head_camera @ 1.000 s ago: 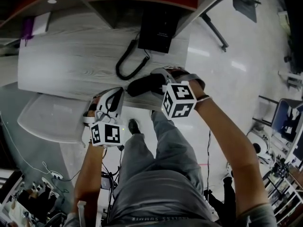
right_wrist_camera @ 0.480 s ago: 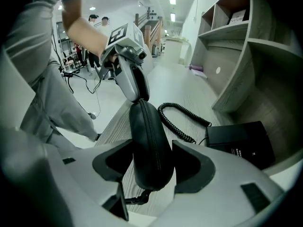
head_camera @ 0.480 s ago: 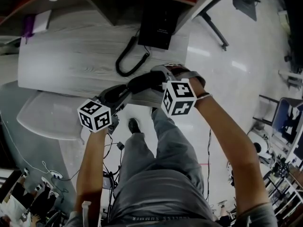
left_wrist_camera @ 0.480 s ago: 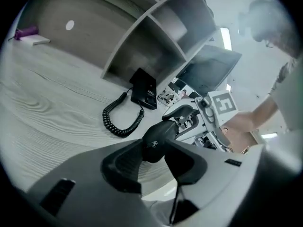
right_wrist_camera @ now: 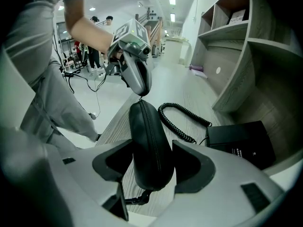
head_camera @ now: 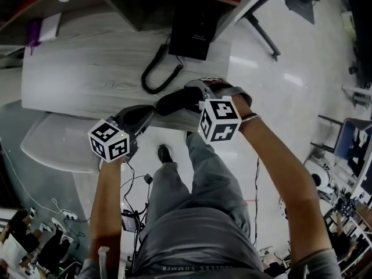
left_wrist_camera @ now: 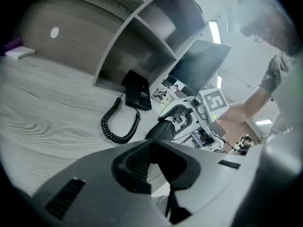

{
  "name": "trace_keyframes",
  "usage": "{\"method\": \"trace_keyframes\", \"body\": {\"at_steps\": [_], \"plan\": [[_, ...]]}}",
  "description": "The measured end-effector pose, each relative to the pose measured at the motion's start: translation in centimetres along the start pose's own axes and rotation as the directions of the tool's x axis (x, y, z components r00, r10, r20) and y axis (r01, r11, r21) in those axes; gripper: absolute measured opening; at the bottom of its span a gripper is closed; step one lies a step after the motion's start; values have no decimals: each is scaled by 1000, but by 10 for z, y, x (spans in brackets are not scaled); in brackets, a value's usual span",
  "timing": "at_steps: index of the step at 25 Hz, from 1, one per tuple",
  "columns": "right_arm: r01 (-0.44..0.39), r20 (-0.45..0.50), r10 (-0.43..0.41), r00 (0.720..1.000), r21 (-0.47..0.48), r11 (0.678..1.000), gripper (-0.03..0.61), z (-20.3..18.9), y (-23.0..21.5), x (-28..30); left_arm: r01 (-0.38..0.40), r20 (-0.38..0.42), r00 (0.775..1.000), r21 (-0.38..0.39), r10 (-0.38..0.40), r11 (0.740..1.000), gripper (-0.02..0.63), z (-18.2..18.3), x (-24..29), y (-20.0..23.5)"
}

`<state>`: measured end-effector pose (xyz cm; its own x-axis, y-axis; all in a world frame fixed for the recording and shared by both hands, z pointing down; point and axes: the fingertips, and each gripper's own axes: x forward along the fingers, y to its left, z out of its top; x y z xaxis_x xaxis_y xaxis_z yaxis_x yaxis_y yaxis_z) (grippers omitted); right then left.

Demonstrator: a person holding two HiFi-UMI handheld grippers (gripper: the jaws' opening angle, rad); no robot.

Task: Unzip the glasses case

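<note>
**Head view:** The case [head_camera: 172, 103] lies at the near edge of the table [head_camera: 87, 74], at 6 o'clock from the phone [head_camera: 195, 36] and its cord [head_camera: 156, 74]. The right gripper [head_camera: 189, 97] comes to the case from 4 o'clock. The left gripper [head_camera: 149, 113] points toward 2 o'clock, and its tip is at the left end of the case.

**Left gripper view:** The jaws of the left gripper [left_wrist_camera: 151, 148] are closing. The tips are almost together, and I see nothing between them. The case [left_wrist_camera: 161, 129] is just beyond the tips, at 12 o'clock. The right gripper [left_wrist_camera: 176, 119] is on its far part. The cord [left_wrist_camera: 118, 124] and the phone [left_wrist_camera: 137, 93] lie at 11 o'clock.

**Right gripper view:** The right gripper [right_wrist_camera: 152, 167] is clamped on the near end of the case [right_wrist_camera: 147, 124], with 1 pad on each side. The zipper line runs along the top. The left gripper [right_wrist_camera: 138, 91] touches the far end of the case, at 12 o'clock. The cord [right_wrist_camera: 182, 119] is at 1 o'clock and the phone [right_wrist_camera: 239, 141] at 3 o'clock.
</note>
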<state>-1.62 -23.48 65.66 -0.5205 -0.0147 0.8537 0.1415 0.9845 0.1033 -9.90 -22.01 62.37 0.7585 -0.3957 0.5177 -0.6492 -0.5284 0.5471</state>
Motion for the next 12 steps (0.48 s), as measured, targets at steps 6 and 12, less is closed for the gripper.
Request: {"method": "trace_keyframes", "body": {"at_steps": [6, 12], "plan": [[-4, 8, 4, 1000, 5, 1000, 268, 1, 1, 0, -1, -13, 1000, 47, 2, 999, 20, -1, 2, 1], [-8, 14, 8, 1000, 0, 1000, 270, 1, 1, 0, 104, 84, 992, -92, -96, 990, 21, -1, 2, 4]]}}
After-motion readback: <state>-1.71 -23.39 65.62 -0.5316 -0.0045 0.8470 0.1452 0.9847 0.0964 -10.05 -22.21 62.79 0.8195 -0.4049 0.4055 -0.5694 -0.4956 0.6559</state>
